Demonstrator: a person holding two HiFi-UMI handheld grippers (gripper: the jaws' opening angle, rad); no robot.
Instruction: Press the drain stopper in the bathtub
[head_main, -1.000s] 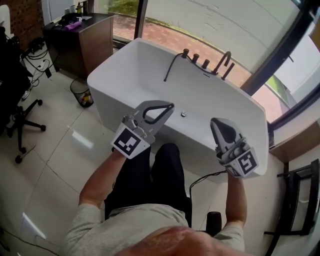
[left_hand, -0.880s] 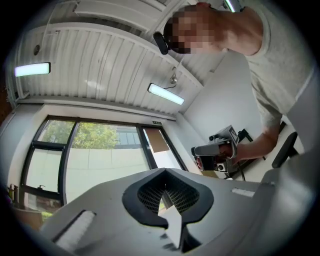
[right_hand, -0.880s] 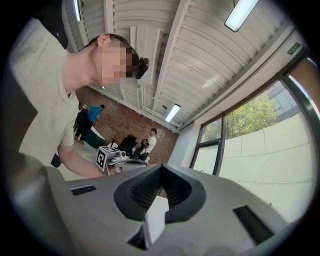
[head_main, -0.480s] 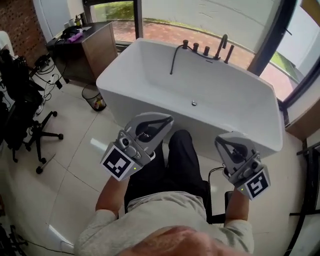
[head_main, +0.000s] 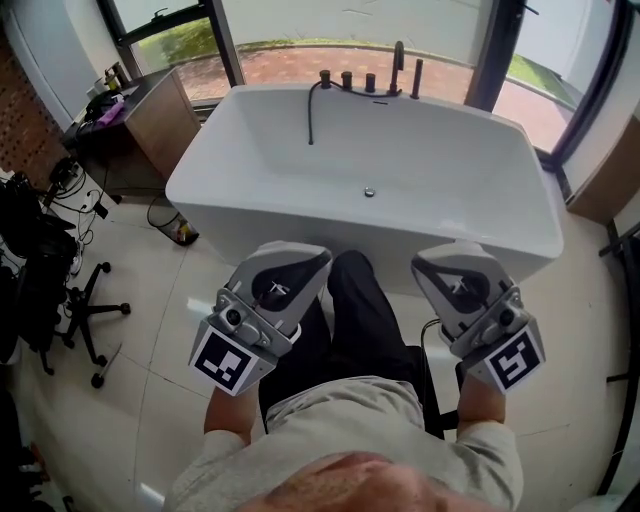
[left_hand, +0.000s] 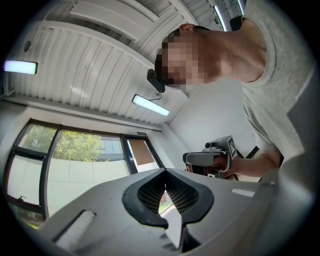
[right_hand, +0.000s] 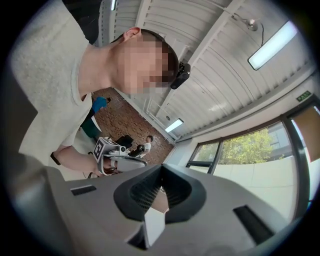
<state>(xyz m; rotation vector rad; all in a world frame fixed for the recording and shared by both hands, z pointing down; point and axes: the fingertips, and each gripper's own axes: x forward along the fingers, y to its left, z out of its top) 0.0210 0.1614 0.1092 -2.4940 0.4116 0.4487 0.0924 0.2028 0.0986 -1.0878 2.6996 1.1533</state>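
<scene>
while parked just short of the white bathtub (head_main: 440, 150), facing its long side: long axis running left to right across the head view, dark tap set (head_main: 370, 80) on the far rim. closer in, dark trousers (head_main: 355, 320) down the middle, reaching to the foot of the tub's outer wall. either side of them, left hand-held gripper (head_main: 305, 262) and right hand-held gripper (head_main: 448, 265), both low near the lap and well apart from the tub's inside. pads closed tip to tip on each, nothing pinched between (only ceiling, window and room showing past them in the two gripper views, so both tilted upward rather than aimed at the tub). smallest of all, drain stopper (head_main: 369, 191): a round metal dot low inside the basin, about mid-length, toward the near wall. lies forward and down from both hand-held grippers, almost midway between them; too close to call which is nearer. by the look of it, press not yet begun: calls for a reach over the near rim and down, tips turned from upward to downward, closed tips well suited to pushing.
</scene>
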